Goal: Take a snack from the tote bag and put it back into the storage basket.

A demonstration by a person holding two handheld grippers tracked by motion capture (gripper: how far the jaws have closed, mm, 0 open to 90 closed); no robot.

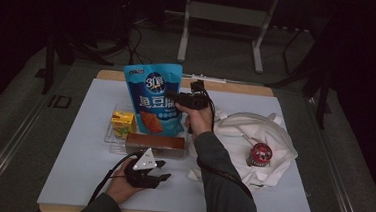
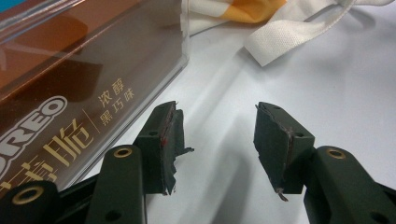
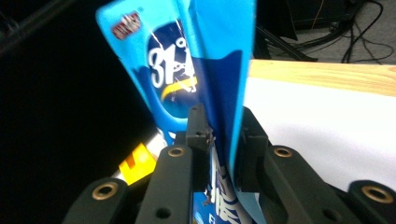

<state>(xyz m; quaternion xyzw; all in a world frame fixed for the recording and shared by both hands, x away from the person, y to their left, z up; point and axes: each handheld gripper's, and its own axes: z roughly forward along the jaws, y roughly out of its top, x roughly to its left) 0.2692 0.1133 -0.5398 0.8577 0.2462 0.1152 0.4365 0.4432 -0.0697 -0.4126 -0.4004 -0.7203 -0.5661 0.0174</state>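
Note:
A tall blue snack bag [image 1: 151, 96] stands upright in a clear plastic tray [image 1: 108, 136] at the middle of the white mat. My right gripper [image 1: 174, 99] reaches in from the right and is shut on the bag's side edge. In the right gripper view the blue snack bag [image 3: 187, 60] fills the gap between both pads of the right gripper [image 3: 223, 140]. My left gripper [image 1: 164, 170] rests low near the front edge, open, just in front of a long brown biscuit box [image 1: 154, 144]. The left gripper [image 2: 217, 135] has nothing between its pads, and the brown box [image 2: 70, 93] lies to its left.
A yellow drink carton [image 1: 122, 122] stands in the tray left of the bag. A white cloth tote [image 1: 254, 130] lies crumpled at the right with a red-lidded jar [image 1: 260, 153] on it; its strap [image 2: 289, 37] trails toward the box. Dark floor and frame legs lie beyond the table.

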